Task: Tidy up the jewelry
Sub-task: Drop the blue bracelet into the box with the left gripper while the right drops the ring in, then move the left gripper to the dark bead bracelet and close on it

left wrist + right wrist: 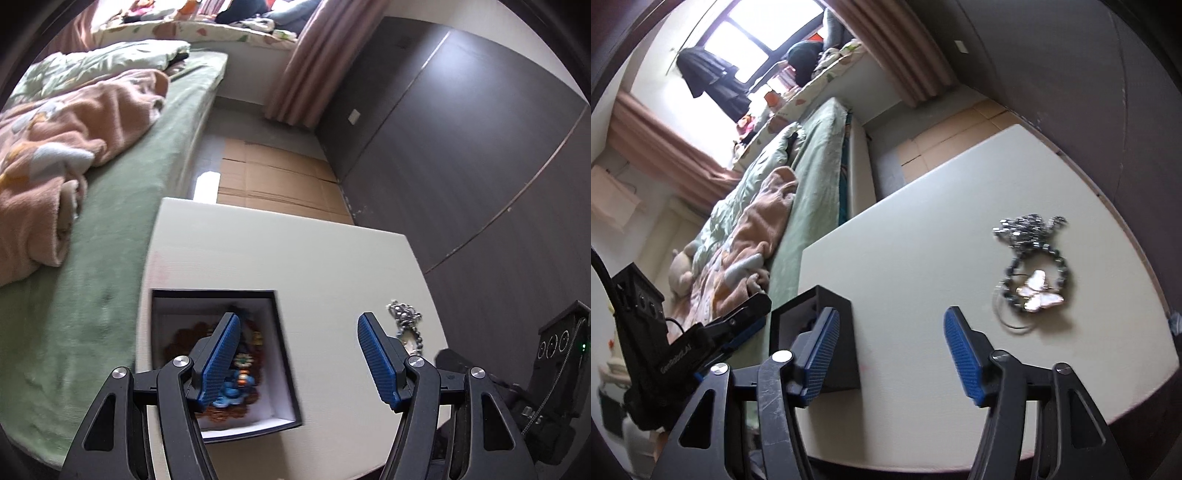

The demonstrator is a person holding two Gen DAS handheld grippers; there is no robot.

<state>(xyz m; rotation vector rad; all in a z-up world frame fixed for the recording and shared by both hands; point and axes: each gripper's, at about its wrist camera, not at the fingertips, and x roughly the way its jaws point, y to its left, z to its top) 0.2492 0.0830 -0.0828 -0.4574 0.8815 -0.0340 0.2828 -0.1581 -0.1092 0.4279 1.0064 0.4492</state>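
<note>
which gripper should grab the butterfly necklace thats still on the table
Right, probably. The right gripper is open with the butterfly necklace just ahead, slightly right. The left gripper, also open, hovers by the jewelry box.

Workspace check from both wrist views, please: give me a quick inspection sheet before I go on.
Surface: white table, bare apart from the items below.
Job's things: black box, open, beaded jewelry inside; butterfly necklace loose on the table, apart from the box.
Clutter: nothing seen.
Grippers: left gripper and right gripper both open, empty.
Cables: black cable on the left gripper's body.
Surroundings: bed, cardboard, curtains.
</note>
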